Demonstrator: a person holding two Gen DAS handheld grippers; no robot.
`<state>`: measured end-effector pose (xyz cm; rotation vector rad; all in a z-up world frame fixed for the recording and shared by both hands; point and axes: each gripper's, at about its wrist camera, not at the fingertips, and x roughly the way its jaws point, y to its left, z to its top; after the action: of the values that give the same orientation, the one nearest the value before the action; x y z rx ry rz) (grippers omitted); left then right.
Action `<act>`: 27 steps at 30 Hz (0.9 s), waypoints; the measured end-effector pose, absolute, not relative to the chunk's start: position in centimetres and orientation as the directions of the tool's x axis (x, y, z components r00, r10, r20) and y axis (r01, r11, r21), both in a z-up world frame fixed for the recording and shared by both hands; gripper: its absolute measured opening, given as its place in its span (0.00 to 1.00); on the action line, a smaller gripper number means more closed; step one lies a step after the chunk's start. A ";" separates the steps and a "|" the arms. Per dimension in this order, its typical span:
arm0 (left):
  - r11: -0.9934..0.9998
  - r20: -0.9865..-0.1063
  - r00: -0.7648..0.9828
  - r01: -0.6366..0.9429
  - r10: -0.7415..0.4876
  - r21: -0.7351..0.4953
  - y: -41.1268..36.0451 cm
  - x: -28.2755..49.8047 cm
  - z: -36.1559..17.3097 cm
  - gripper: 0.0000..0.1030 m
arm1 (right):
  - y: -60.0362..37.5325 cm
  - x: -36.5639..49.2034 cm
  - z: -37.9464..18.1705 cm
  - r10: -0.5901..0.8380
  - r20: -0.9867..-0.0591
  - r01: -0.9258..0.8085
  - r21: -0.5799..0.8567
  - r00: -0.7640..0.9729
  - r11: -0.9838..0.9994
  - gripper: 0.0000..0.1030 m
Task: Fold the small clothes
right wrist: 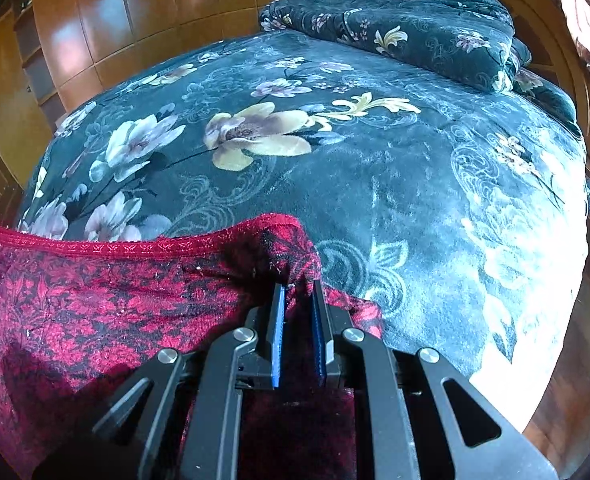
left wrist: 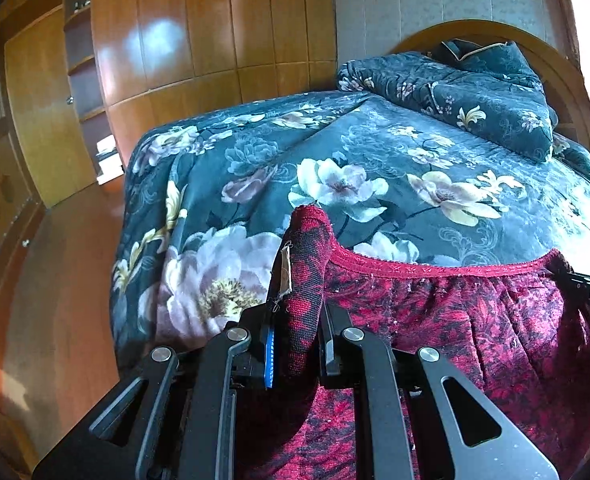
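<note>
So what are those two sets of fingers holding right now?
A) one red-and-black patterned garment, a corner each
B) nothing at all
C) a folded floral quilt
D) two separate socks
A: the left gripper and the right gripper each pinch a corner of the same red-and-black garment, its waistband stretched between them over the floral bedspread.

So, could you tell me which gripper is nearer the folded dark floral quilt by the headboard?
Right. The right gripper sits on the quilt's side; the left gripper holds the red garment's far corner.

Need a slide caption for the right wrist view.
Right tongs pinch a corner of the red-and-black garment over the floral bedspread.
</note>
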<state>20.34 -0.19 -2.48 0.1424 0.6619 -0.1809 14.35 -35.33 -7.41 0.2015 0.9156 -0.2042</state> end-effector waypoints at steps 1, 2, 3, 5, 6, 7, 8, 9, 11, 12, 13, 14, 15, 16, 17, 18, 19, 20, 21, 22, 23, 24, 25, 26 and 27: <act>0.975 -0.622 0.774 0.210 -0.118 0.076 -0.2 20.4 -2.6 0.13 | -35.4 14.6 -7.5 -0.089 -0.802 0.260 0.084 0.591 0.962 0.11; 0.975 -0.624 0.773 0.209 -0.116 0.077 -0.2 20.5 -2.7 0.13 | -35.4 14.7 -7.6 -0.089 -0.803 0.259 0.084 0.589 0.962 0.11; 0.975 -0.626 0.771 0.209 -0.116 0.076 -0.2 20.6 -2.8 0.13 | -35.4 14.9 -7.8 -0.087 -0.806 0.260 0.085 0.585 0.962 0.11; 0.975 -0.628 0.770 0.206 -0.112 0.079 -0.2 20.8 -3.0 0.13 | -35.5 15.2 -8.2 -0.085 -0.811 0.263 0.086 0.578 0.961 0.11; 0.975 -0.632 0.767 0.206 -0.112 0.078 -0.2 21.0 -3.2 0.13 | -35.7 15.4 -8.4 -0.084 -0.815 0.265 0.088 0.574 0.960 0.11; 0.976 -0.634 0.765 0.205 -0.110 0.077 -0.2 21.1 -3.3 0.13 | -35.7 15.5 -8.5 -0.084 -0.816 0.266 0.087 0.572 0.960 0.11; 0.976 -0.636 0.764 0.203 -0.108 0.078 -0.2 21.1 -3.4 0.13 | -35.7 15.7 -8.7 -0.084 -0.819 0.266 0.085 0.567 0.960 0.12; 0.976 -0.640 0.761 0.202 -0.107 0.077 -0.2 21.3 -3.6 0.13 | -35.7 15.8 -8.8 -0.085 -0.821 0.266 0.083 0.564 0.960 0.12; 0.977 -0.655 0.748 0.198 -0.101 0.075 -0.1 21.8 -4.1 0.13 | -35.8 16.0 -9.1 -0.085 -0.827 0.268 0.082 0.556 0.960 0.12; 0.979 -0.672 0.733 0.194 -0.101 0.064 0.0 22.3 -4.6 0.13 | -35.8 16.1 -9.3 -0.083 -0.830 0.270 0.083 0.551 0.959 0.12; 0.980 -0.689 0.717 0.193 -0.105 0.051 0.1 22.7 -5.0 0.13 | -35.9 16.3 -9.5 -0.080 -0.835 0.273 0.086 0.544 0.958 0.12; 0.981 -0.713 0.692 0.190 -0.111 0.032 0.4 23.3 -5.5 0.14 | -36.0 16.4 -9.6 -0.078 -0.839 0.276 0.089 0.539 0.957 0.13; 0.985 -0.736 0.666 0.175 -0.124 -0.008 1.0 23.9 -5.9 0.22 | -36.0 16.5 -9.8 -0.070 -0.846 0.275 0.093 0.529 0.957 0.13; 0.985 -0.743 0.654 0.170 -0.139 -0.035 1.3 24.1 -6.0 0.25 | -36.1 16.7 -9.7 -0.066 -0.851 0.278 0.096 0.522 0.956 0.14; 0.983 -0.743 0.647 0.164 -0.171 -0.084 2.2 24.2 -5.7 0.27 | -36.2 16.7 -9.5 -0.057 -0.853 0.279 0.106 0.518 0.954 0.16; 0.981 -0.739 0.646 0.159 -0.192 -0.115 2.8 23.9 -5.4 0.39 | -36.3 16.6 -9.1 -0.044 -0.852 0.272 0.117 0.521 0.955 0.17; 0.978 -0.734 0.646 0.155 -0.210 -0.143 3.5 23.6 -5.1 0.46 | -36.4 16.4 -8.8 -0.040 -0.849 0.269 0.122 0.527 0.955 0.19; 0.973 -0.724 0.650 0.153 -0.230 -0.172 4.3 23.2 -4.7 0.53 | -36.5 16.0 -8.3 -0.027 -0.840 0.263 0.138 0.541 0.955 0.25; 0.967 -0.713 0.654 0.158 -0.253 -0.198 5.2 22.6 -4.4 0.53 | -36.6 15.5 -7.8 -0.015 -0.836 0.263 0.156 0.549 0.952 0.29; 0.963 -0.710 0.651 0.164 -0.268 -0.213 6.0 22.1 -4.2 0.53 | -36.9 14.9 -7.4 0.002 -0.830 0.265 0.180 0.558 0.947 0.35; 0.959 -0.708 0.648 0.169 -0.281 -0.226 6.8 21.6 -4.1 0.53 | -37.1 13.8 -6.8 0.033 -0.817 0.257 0.219 0.575 0.941 0.37; 0.950 -0.706 0.636 0.181 -0.312 -0.256 7.9 20.8 -4.1 0.53 | -37.2 13.0 -6.5 0.044 -0.812 0.251 0.231 0.581 0.940 0.37; 0.940 -0.704 0.624 0.190 -0.338 -0.283 8.7 20.1 -4.2 0.53 | -37.2 12.1 -6.2 0.053 -0.808 0.245 0.239 0.586 0.939 0.38; 0.927 -0.696 0.614 0.199 -0.372 -0.319 9.9 19.0 -4.5 0.53 | -37.4 10.7 -6.0 0.071 -0.805 0.239 0.257 0.589 0.936 0.40; 0.918 -0.691 0.607 0.207 -0.392 -0.339 10.6 18.2 -4.6 0.54 | -37.6 9.6 -5.8 0.090 -0.802 0.236 0.278 0.591 0.931 0.40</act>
<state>18.19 10.60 -4.65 -0.2342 0.8516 -0.3503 9.62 -37.59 -5.77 0.3772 0.9406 -0.0873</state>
